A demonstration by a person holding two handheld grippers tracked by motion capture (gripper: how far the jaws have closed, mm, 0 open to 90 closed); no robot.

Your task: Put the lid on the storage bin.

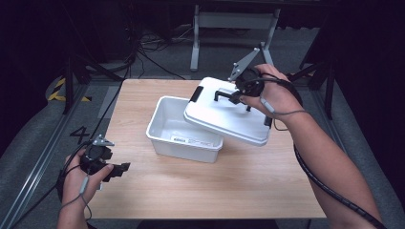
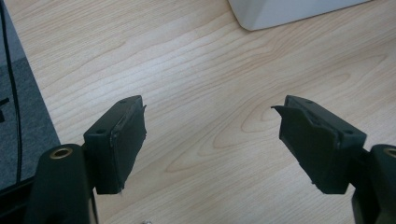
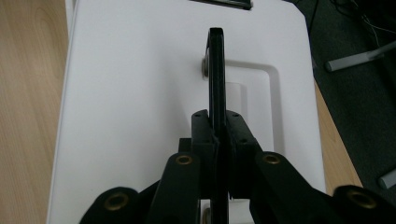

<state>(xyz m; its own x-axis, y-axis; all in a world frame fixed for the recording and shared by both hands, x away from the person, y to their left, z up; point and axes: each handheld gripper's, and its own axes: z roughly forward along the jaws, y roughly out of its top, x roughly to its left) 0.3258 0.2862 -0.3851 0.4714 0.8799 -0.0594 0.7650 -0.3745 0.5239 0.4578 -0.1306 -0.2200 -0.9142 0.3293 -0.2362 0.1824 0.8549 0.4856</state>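
1. High view: holding the lid [image 1: 227, 117] by its black handle [image 1: 232, 97] in the right gripper [image 1: 237, 97], tilted, its low edge lying over the right part of the bin [image 1: 184, 138] and its far side raised. Sitting open near the middle of the table [image 1: 210, 191], with part of the white inside of the bin showing at its left. Resting low at the near left edge, the left gripper [image 1: 120, 169], well apart from the bin.

2. Left gripper view: standing spread wide, with nothing between the jaws of the left gripper [image 2: 210, 135] but bare table [image 2: 196, 70]. Peeking in at the top, a corner of the bin [image 2: 280, 14].

3. Right gripper view: pinching the thin black handle [image 3: 215, 70] edge-on, the jaws of the right gripper [image 3: 217, 135] pressed together on it. Spreading out beneath, the white lid [image 3: 140, 116], with wood at the left and dark floor at the right.

4. Step in hand, judging from the tilt and overlap: carrying the lid at the bin, either lifting it off or bringing it on; hard to tell which.

5. Next move, if closing: levelling the lid, lining its corners up with the rim, lowering evenly. If opening: swinging clear to the right and setting down on bare wood. Possibly steadying the bin with the free left gripper.
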